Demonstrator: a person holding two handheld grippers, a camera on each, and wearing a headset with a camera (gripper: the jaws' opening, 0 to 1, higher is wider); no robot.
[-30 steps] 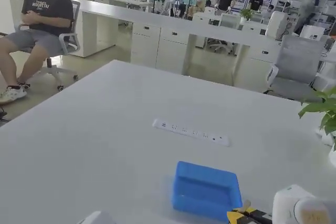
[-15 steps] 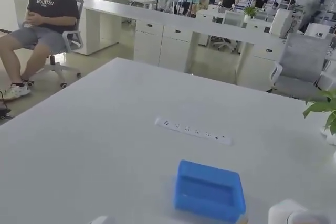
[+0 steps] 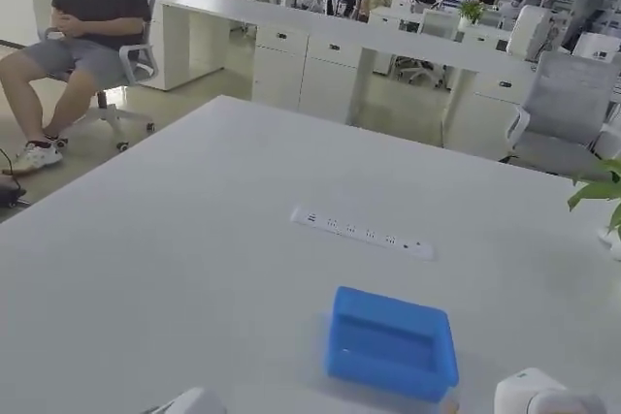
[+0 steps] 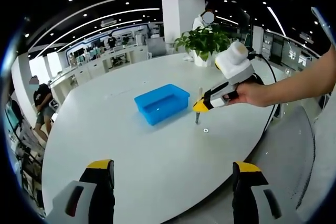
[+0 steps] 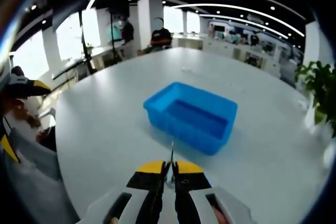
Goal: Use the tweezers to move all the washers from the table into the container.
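Note:
The blue container (image 3: 393, 341) stands near the table's front edge, also seen as the blue container (image 4: 161, 102) and the blue container (image 5: 191, 115). My right gripper (image 5: 169, 174) is shut on thin metal tweezers (image 5: 171, 157), which point at the container's near wall. From the left gripper view, the right gripper (image 4: 203, 105) is held by a hand just right of the container, with the tweezers (image 4: 198, 116) pointing down. A small washer (image 4: 205, 129) lies on the table just beside their tip. My left gripper (image 4: 173, 184) hangs open, far back from the container.
A white power strip (image 3: 364, 233) lies mid-table beyond the container. A potted plant (image 4: 205, 43) stands on the table's far side. A person (image 3: 82, 16) sits on a chair off the table's left. Desks and office chairs fill the room behind.
The head camera has tilted up a little, and the right gripper's yellow jaws have slid under the bottom edge. The container and power strip have not moved on the table.

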